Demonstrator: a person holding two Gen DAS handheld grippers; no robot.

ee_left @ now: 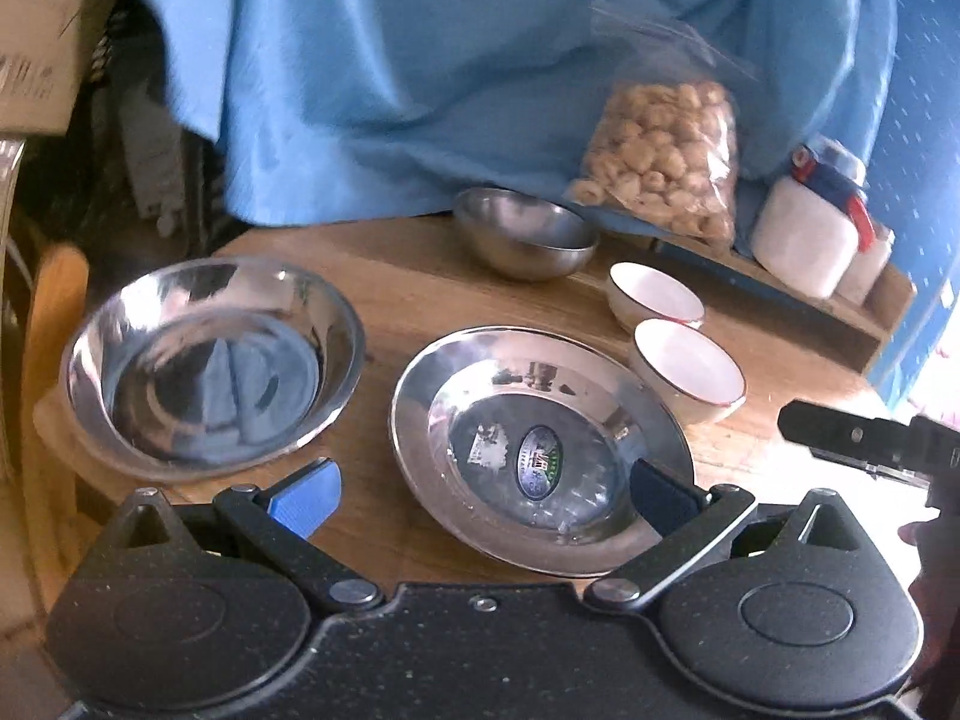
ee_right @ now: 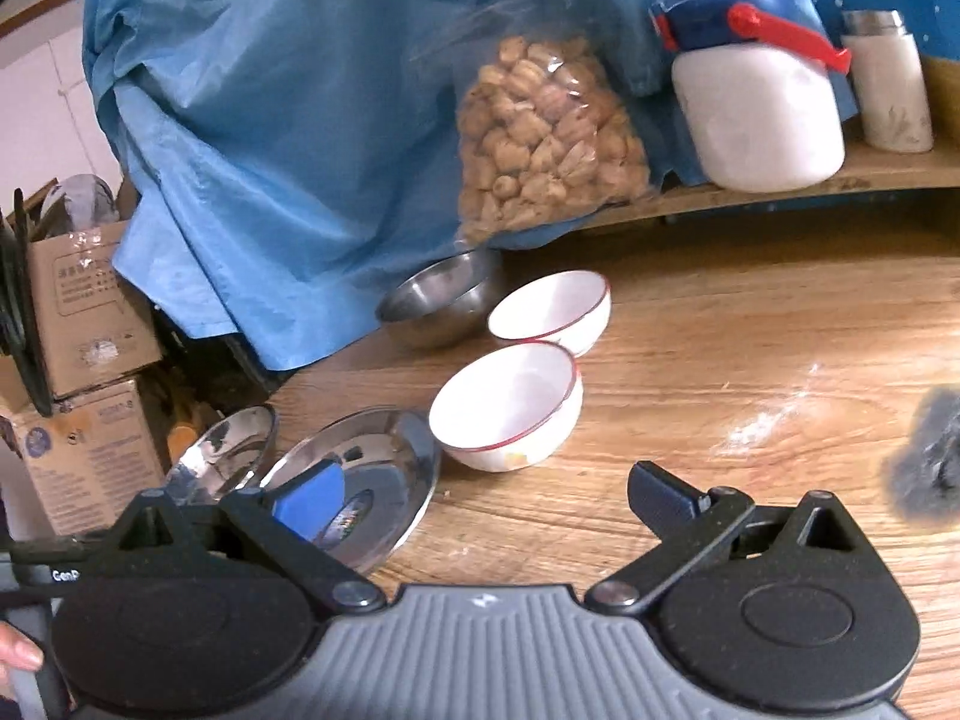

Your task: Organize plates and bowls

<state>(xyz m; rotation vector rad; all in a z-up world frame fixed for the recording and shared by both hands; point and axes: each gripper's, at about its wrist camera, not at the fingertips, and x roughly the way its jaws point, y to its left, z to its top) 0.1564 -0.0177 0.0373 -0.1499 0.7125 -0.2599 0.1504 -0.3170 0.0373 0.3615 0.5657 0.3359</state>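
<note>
Two steel plates lie on the wooden table: a stickered plate (ee_left: 540,450) (ee_right: 372,480) in front of my left gripper (ee_left: 480,489), and a second plate (ee_left: 210,366) (ee_right: 225,450) to its left at the table's edge. Behind them are a steel bowl (ee_left: 525,237) (ee_right: 441,300) and two white red-rimmed bowls (ee_left: 654,294) (ee_left: 687,369), seen from the right wrist as a near bowl (ee_right: 507,402) and a far bowl (ee_right: 552,306). My left gripper is open and hovers above the stickered plate's near rim, empty. My right gripper (ee_right: 486,498) is open, empty, near the white bowls.
A blue cloth (ee_left: 420,90) hangs behind the table. A clear bag of snacks (ee_right: 546,132), a white jug with a blue lid (ee_right: 756,96) and a white bottle (ee_right: 888,84) stand on a low wooden shelf (ee_right: 780,192). Cardboard boxes (ee_right: 90,312) are stacked left. A grey fuzzy thing (ee_right: 930,462) lies right.
</note>
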